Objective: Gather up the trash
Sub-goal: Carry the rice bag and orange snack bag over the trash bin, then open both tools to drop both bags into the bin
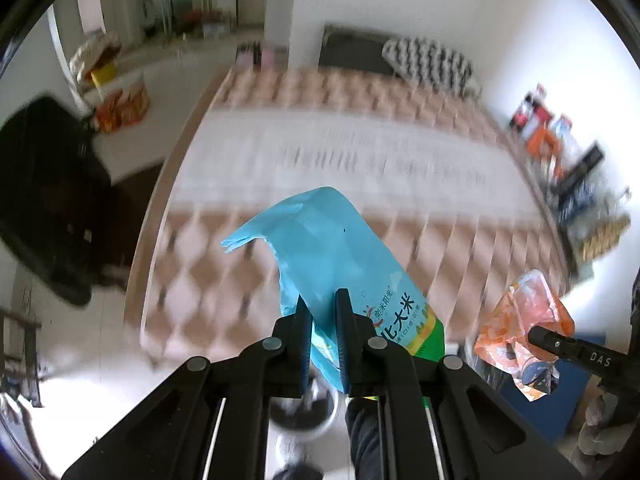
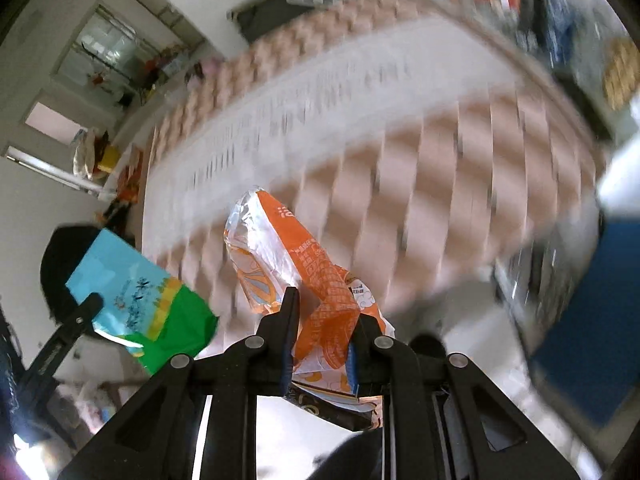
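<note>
- left gripper (image 1: 323, 312) has its fingers clamped on the blue rice bag (image 1: 332, 248), held up over the patterned desk (image 1: 248, 264)
- right gripper (image 2: 323, 312) is pinching the orange wrapper (image 2: 296, 264); only the right wrist view shows that wrapper's brown bottom end

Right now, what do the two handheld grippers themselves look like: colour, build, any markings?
Both are matte black. The left gripper and the right gripper each have two flat, tapered fingers on linkage arms with round silver-grey pivot pins, triangular cut-outs in the outer arms, and pale rails behind. The right gripper's finger, seen from the left wrist camera, carries white "DAS" lettering. No cables or sleeves are identifiable.
</note>
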The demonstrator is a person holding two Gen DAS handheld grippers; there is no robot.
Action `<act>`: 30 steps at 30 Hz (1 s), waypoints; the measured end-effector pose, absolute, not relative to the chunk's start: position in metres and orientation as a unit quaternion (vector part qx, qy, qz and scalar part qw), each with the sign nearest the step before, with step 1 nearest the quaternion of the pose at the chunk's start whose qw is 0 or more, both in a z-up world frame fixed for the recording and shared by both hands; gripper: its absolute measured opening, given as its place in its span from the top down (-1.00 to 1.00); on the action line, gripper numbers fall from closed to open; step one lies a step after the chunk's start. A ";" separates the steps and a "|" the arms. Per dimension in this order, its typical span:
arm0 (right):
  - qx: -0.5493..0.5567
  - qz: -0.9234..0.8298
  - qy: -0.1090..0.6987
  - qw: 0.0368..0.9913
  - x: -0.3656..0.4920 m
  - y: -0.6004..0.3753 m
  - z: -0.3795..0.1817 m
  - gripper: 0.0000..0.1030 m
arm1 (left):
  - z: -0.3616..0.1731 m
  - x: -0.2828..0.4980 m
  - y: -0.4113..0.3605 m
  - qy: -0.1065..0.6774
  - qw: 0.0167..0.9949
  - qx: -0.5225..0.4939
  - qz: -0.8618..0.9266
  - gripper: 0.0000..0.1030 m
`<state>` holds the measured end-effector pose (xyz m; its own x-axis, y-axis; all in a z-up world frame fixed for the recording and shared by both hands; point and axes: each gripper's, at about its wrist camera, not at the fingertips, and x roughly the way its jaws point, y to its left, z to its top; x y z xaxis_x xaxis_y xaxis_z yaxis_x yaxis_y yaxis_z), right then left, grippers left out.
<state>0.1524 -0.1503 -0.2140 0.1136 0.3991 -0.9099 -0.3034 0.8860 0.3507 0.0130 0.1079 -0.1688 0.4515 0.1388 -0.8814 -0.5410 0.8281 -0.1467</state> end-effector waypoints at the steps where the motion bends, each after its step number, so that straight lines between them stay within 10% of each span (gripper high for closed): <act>1: 0.032 0.234 0.639 0.732 0.127 -0.156 -0.230 0.60 | -0.184 -0.007 0.102 0.500 0.815 -0.212 0.204 0.84; 23: 0.012 0.180 0.786 0.591 0.045 -0.140 -0.711 0.58 | -0.659 -0.059 0.073 0.668 0.626 -0.340 0.217 0.75; 24: 0.014 0.183 0.790 0.585 0.044 -0.137 -0.728 0.58 | -0.668 -0.058 0.076 0.666 0.626 -0.346 0.214 0.60; 27: 0.038 0.195 0.799 0.568 0.043 -0.125 -0.758 0.30 | -0.684 -0.062 0.081 0.659 0.627 -0.356 0.215 -0.72; 30: 0.055 0.214 0.797 0.562 0.037 -0.119 -0.770 -0.57 | -0.685 -0.076 0.086 0.656 0.627 -0.355 0.224 -0.81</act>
